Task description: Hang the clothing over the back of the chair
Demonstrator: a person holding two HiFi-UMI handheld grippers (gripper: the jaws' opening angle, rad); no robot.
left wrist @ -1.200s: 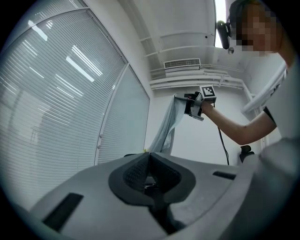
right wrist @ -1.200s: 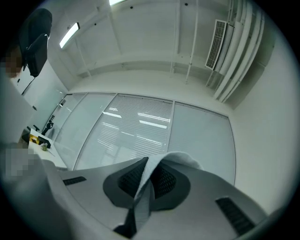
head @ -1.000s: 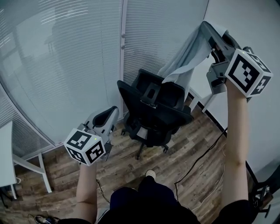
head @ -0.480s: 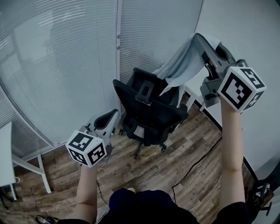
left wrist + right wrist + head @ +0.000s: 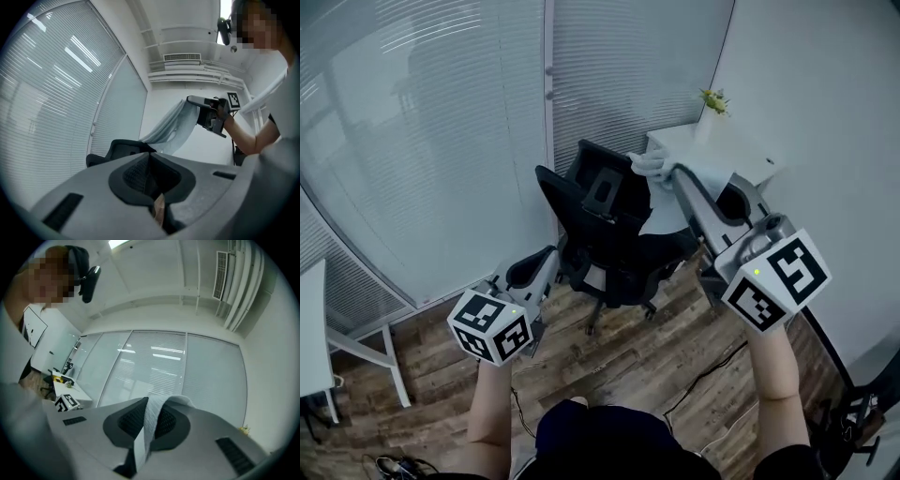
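Your right gripper (image 5: 673,176) pinches the clothing (image 5: 662,216), which trails down to the chair (image 5: 609,239) back | your left gripper (image 5: 542,262): fingers pressed together, empty, beside the chair

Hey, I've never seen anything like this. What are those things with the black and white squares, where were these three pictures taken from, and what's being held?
There is no robot here. A person holds a two-jaw hand tool in each hand, and the patterned cubes are part of those tools. The head view looks down from a camera on the person's head. The other two views come from cameras riding on each tool, looking along its jaws. The right gripper is shut on a light grey piece of clothing, which reaches down to the back of a black office chair. The left gripper is shut and holds nothing. The chair stands on a wood floor, and a small plant sits on a white table in the corner.
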